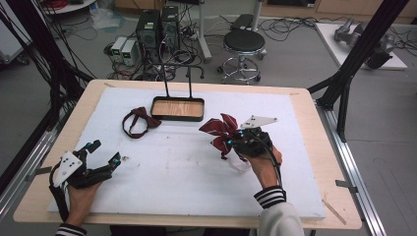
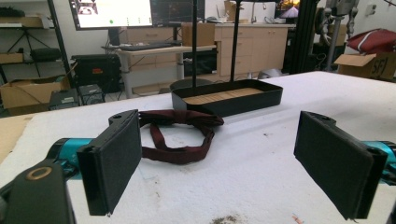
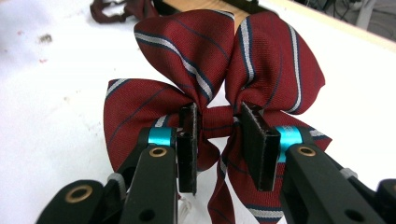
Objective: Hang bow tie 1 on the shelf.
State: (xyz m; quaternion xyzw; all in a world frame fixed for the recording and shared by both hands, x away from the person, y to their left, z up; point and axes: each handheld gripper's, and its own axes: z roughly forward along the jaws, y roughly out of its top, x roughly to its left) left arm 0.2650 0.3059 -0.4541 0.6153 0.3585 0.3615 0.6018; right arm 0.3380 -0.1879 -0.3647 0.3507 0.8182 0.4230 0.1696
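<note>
My right gripper [image 3: 218, 149] pinches the striped bow [image 3: 210, 84] at its knot, right of centre on the worktop [image 1: 305, 123], near the tray [image 1: 177, 109]. My left gripper [image 1: 101, 157], jaws wide, sits by the near-left edge.

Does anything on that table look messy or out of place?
Mostly tidy. The plain dark red bow tie lies loose on the white mat beside the black tray, not in it, its strap sprawled in a loop. The mat also has small dark specks and smudges. The striped bow tie looks undamaged.
</note>
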